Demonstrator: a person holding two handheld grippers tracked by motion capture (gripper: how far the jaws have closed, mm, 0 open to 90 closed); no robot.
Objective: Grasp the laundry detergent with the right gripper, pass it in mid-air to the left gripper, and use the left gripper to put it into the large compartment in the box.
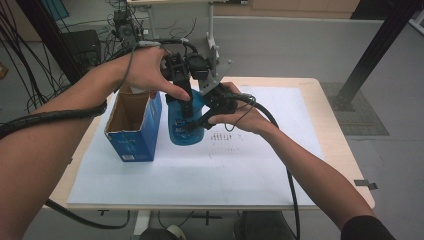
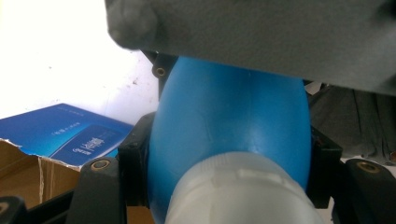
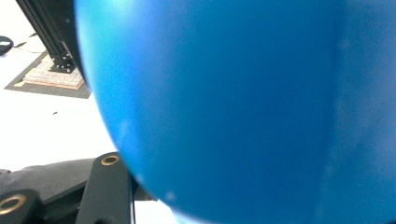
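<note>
High view: both grippers (image 1: pixel 192 107) clamp the blue bottle (image 1: pixel 181 132).

Little can be read. In the left gripper view, at the lower left of the frame, the blue cardboard box (image 2: pixel 65 135) bears a line of small pale characters and, below it, a darker panel with white lettering, both too blurred to make out. In the high view, left of centre, its front face (image 1: pixel 131 147) carries a small white label patch and faint print, too small to read.
</note>
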